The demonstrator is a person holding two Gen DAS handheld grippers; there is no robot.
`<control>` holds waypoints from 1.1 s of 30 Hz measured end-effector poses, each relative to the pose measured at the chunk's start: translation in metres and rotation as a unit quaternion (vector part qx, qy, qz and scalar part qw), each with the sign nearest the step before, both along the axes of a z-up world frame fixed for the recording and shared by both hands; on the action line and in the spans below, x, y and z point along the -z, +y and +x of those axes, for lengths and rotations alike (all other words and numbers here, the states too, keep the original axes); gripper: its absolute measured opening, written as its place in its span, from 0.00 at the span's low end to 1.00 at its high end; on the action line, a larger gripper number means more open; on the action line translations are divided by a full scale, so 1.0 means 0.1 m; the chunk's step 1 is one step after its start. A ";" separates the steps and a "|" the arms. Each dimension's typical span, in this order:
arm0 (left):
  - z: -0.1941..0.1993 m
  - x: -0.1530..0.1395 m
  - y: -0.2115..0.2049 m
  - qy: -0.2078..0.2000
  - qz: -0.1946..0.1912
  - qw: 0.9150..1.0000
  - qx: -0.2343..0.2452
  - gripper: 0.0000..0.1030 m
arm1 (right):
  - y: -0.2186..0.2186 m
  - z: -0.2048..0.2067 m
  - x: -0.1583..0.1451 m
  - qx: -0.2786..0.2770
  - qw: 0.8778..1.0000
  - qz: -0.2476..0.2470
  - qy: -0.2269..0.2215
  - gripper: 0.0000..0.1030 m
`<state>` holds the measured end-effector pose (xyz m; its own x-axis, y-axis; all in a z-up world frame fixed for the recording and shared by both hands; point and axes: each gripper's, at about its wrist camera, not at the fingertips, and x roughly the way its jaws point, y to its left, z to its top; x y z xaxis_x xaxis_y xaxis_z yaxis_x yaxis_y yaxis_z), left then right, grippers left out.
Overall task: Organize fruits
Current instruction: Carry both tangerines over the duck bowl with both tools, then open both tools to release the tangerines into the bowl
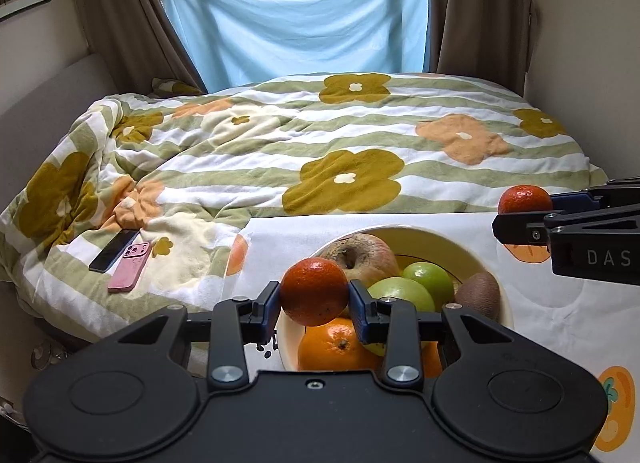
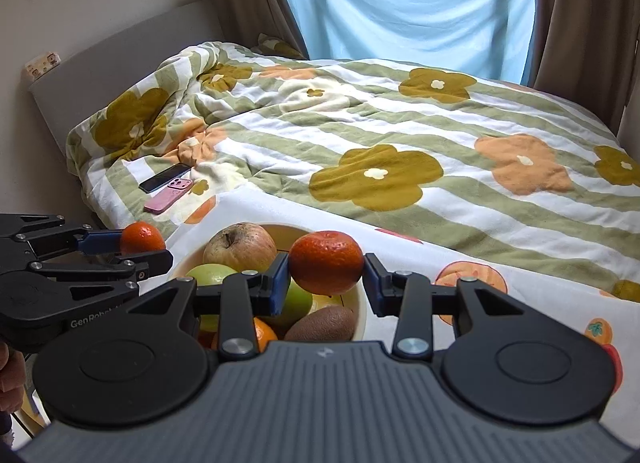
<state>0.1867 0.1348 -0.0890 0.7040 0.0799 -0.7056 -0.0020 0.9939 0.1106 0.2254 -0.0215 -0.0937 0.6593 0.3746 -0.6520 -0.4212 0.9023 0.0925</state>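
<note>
Each hand-held gripper point(image 1: 314, 299) point(image 2: 326, 269) clamped on a tangerine point(image 1: 313, 290) point(image 2: 326, 262); bowl point(image 1: 420, 231) partly hidden, perhaps full

A home bedroom: bed with flowered quilt point(image 1: 320, 143), curtained window point(image 1: 296, 15).

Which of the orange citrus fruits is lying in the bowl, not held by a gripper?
The paler, larger orange at the near side of the cream bowl. The two darker reddish mandarins are gripped: one by the left gripper, one by the right gripper.
</note>
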 end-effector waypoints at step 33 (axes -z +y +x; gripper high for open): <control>0.15 0.15 0.40 0.020 -0.028 0.999 -0.003 0.87 | 0.39 0.58 0.44 0.017 0.999 -0.007 0.051 0.52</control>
<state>0.2012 0.1747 -0.1040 0.6751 0.0429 -0.7365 -0.0044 0.9985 0.0541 0.2834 0.0173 -0.1378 0.6016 0.3437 -0.7211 -0.3797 0.9172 0.1203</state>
